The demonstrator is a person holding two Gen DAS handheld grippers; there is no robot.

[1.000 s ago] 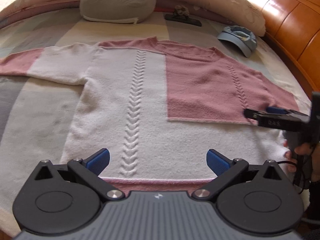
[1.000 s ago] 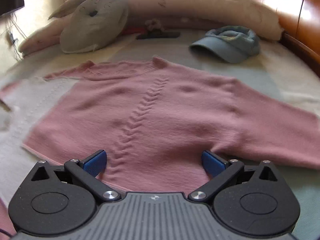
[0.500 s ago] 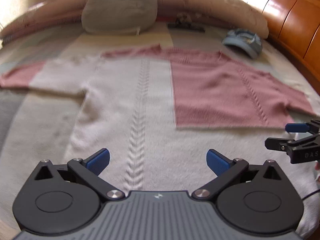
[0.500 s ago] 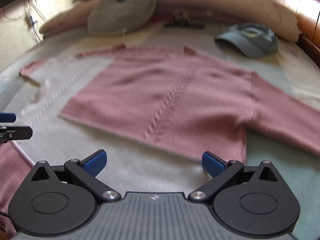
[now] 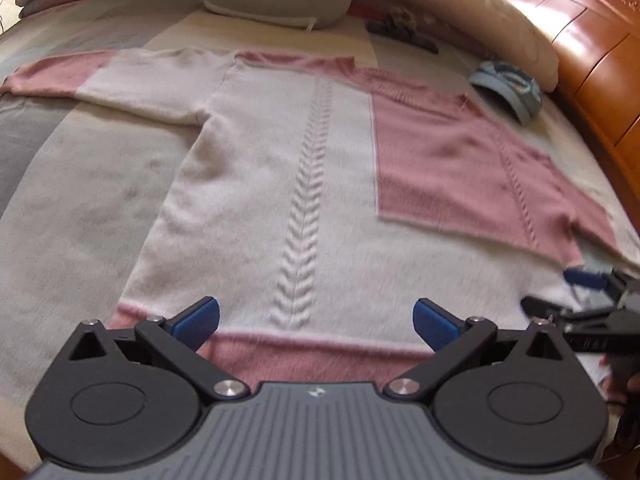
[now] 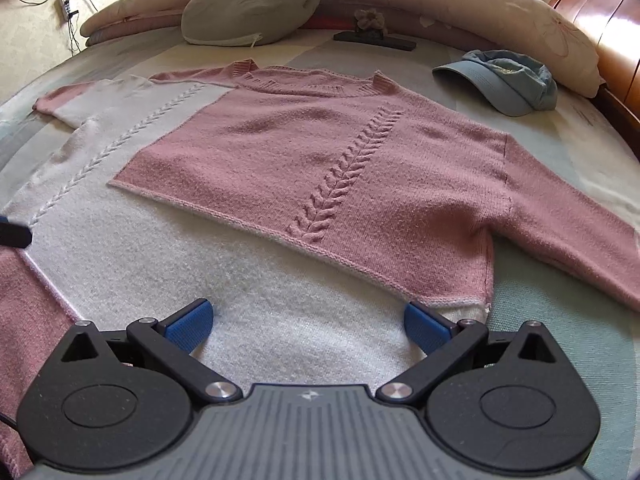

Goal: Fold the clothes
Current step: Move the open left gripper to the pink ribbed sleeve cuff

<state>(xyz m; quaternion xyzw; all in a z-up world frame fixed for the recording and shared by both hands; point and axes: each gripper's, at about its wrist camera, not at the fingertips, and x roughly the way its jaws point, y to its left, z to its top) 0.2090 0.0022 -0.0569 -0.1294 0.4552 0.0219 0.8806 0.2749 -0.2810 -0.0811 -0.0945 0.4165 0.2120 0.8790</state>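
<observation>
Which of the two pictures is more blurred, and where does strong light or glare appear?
Left wrist view: motion blur softens the sweater and the right gripper; glare shines on the wooden headboard. Right wrist view: sharp knit texture, bright daylight, fisheye bending at the edges, blue cap clear.

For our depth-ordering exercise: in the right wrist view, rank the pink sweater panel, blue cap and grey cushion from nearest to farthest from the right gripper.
1. Pink sweater panel, straight ahead of the right gripper.
2. Blue cap, far right.
3. Grey cushion, far left, against the pillows.
</observation>
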